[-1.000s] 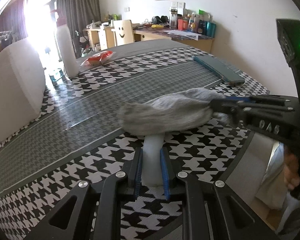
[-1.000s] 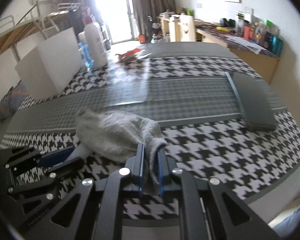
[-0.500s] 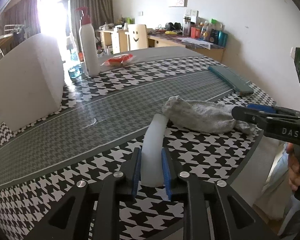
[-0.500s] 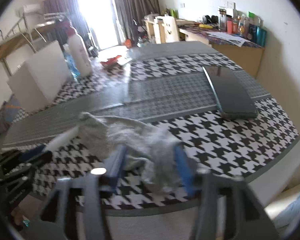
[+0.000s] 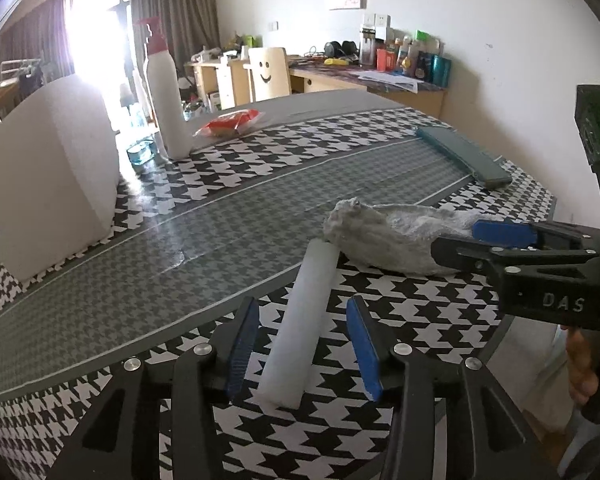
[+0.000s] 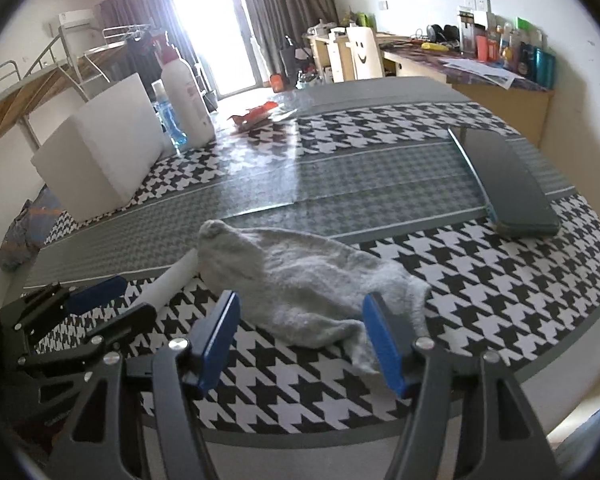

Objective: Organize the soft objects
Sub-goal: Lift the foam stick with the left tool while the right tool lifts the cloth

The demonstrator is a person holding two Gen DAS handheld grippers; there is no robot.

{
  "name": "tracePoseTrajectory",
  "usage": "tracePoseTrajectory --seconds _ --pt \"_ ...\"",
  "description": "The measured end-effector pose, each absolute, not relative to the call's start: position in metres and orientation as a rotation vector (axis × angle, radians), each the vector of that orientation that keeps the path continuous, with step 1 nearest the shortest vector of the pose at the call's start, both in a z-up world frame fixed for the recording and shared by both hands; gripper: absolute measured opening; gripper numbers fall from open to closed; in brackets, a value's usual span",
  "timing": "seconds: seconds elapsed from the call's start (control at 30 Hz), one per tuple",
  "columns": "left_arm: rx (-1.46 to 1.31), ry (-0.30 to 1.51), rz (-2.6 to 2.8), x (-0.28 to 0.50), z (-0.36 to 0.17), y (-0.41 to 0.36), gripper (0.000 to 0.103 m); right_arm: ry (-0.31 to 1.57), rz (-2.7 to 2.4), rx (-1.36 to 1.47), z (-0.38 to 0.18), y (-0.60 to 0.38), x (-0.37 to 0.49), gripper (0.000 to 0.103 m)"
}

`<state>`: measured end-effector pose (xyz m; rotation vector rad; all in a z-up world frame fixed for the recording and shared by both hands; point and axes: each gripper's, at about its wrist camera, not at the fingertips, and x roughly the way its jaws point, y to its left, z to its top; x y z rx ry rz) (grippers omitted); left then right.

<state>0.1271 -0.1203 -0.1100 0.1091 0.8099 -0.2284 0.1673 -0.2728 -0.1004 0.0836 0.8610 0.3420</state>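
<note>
Status, judged from how things lie: both soft items I am handling rest on the houndstooth tablecloth (image 5: 420,304) and neither is gripped, so the set-down step looks done, while any final sorting or tidying — if the task calls for it — is not yet visible. Taking the grey sock (image 6: 300,280) as the landmark: the white foam roll (image 5: 304,320) lies with its far end touching the sock's rounded toe end and runs back from there toward my left gripper (image 5: 304,344). The left jaws are opening; the roll lies between them, with a clear gap on each side and no pad pressing on it. My right gripper (image 6: 304,336) stands spread and released at the sock's opposite, near end — the cuff lies between the blue pads (image 6: 384,340) and reaches the right one, flat on the cloth and not pinched. Both grippers point downward at the table edge, side by side, low over the cloth. Well beyond the sock sit a dark flat case (image 6: 508,184), a white block (image 6: 100,160) and a pump bottle (image 6: 188,100), all untouched
</note>
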Motion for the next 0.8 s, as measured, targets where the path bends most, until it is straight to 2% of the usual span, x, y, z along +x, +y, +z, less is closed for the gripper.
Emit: tracePoseTrajectory --seconds 0.33,0.4,0.43,0.47,0.5,0.53,0.6,0.7,0.8 --pt "0.113 0.830 -0.216 0.133 -0.117 -0.120 0.048 0.881 0.255 0.013 -0.108 -0.262 0.179 0.069" --pt "0.115 0.828 -0.214 0.133 -0.117 -0.119 0.051 0.884 0.248 -0.006 -0.109 -0.259 0.180 0.068" --pt "0.113 0.827 -0.213 0.134 -0.117 -0.118 0.052 0.884 0.242 -0.022 -0.109 -0.256 0.180 0.063" --pt "0.112 0.827 -0.212 0.134 -0.117 -0.118 0.055 0.881 0.224 -0.041 -0.108 -0.255 0.180 0.050" --pt "0.113 0.827 -0.212 0.135 -0.117 -0.118 0.057 0.881 0.211 -0.050 -0.108 -0.255 0.180 0.043" --pt "0.116 0.827 -0.213 0.135 -0.117 -0.118 0.057 0.881 0.205 -0.053 -0.108 -0.255 0.181 0.039" --pt "0.118 0.834 -0.211 0.136 -0.119 -0.119 0.057 0.880 0.204 -0.059 -0.108 -0.258 0.181 0.020" --pt "0.117 0.835 -0.213 0.136 -0.119 -0.118 0.058 0.879 0.222 -0.033 -0.107 -0.263 0.182 0.011" --pt "0.111 0.843 -0.213 0.137 -0.120 -0.118 0.058 0.847 0.266 0.042 -0.097 -0.274 0.179 0.011"
